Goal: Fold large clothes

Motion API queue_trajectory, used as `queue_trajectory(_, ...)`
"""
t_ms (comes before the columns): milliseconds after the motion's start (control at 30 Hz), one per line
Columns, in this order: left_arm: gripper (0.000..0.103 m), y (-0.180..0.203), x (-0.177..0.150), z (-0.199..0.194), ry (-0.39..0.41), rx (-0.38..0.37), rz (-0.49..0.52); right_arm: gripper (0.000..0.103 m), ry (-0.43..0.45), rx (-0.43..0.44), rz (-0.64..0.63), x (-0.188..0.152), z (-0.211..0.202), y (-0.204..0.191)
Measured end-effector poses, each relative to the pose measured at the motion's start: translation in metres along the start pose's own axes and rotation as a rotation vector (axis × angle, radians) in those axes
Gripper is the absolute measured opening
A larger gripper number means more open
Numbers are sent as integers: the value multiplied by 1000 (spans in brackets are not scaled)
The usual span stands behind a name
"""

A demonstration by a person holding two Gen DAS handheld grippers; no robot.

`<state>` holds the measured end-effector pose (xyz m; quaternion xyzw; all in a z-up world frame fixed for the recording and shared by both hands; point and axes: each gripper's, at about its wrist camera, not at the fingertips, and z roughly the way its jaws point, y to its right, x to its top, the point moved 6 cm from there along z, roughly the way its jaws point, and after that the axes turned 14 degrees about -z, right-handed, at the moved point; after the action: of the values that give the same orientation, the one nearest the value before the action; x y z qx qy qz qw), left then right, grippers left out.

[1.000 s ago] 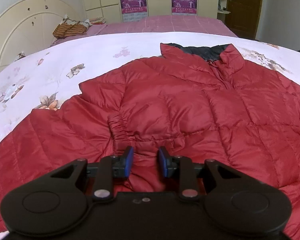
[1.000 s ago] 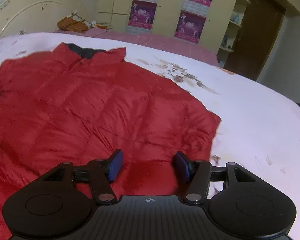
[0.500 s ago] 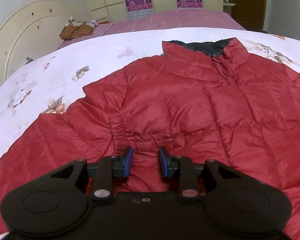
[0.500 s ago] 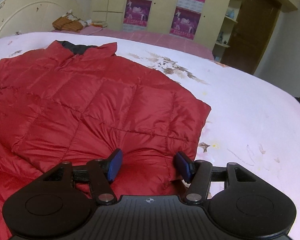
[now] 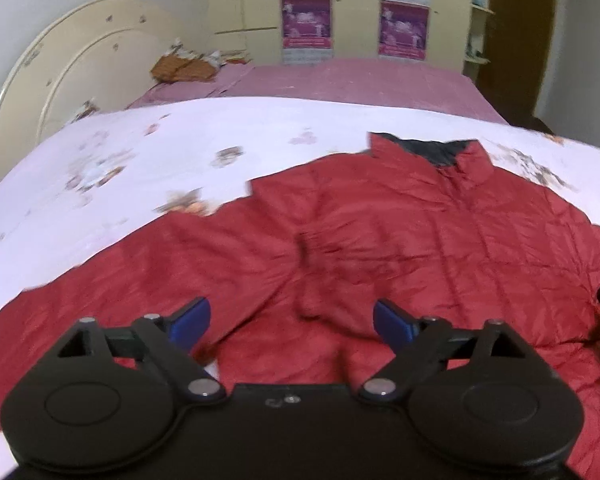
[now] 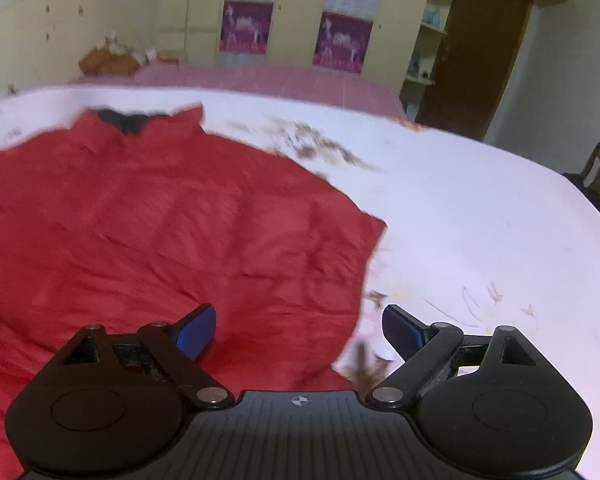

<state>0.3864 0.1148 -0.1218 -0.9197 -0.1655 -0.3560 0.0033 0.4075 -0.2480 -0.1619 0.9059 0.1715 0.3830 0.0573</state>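
Bedroom; bed [image 5: 112,160] under floral white cover carries red padded jacket [image 5: 400,240], spread flat, collar far side. Left tongs [image 5: 291,320] opening above folded-in sleeve [image 5: 320,280], nothing pinched. Right tongs [image 6: 298,330] opening over jacket's right edge [image 6: 364,256], pads clear of cloth. Step judged: side fold just released. Next move likely needs fresh grip at hem, to fold toward collar.

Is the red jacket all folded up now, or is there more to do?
Not finished. Done: one sleeve lies folded across the front of the red jacket, and the right side looks tucked in to a straight edge. In hand: nothing; the left gripper and right gripper are opening, pads off the cloth. Left: the jacket's body is not yet folded.
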Motion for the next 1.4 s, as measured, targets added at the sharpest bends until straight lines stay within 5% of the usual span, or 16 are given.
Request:
queue_trajectory(467,86,-139,-3,-7,-36,84,-171,89,67,173,-34,67,-11,-138)
queue_trajectory(833,77,-281,-54,-35,-69,95,-584,89,87,211,24,109,8,-196)
queue_trajectory(967,72,-318,-69,-36,-35,97,-739,89,82,220,-8,115,11,-216)
queue_trajectory(1133,71,-336,-56,-23,52,56,-811,89,16,212,-54,105,31,-238)
queue_trajectory(1233,55,-343,-50,-18,114,71,-830,89,-16,190,-87,98,43,-245)
queue_trajectory(1367,16,-351,-45,-14,138,83,-858,89,-21,178,-59,98,46,-244)
queue_trajectory(1400,14,-352,-43,-14,137,71,-862,89,-28,171,-63,96,48,-246)
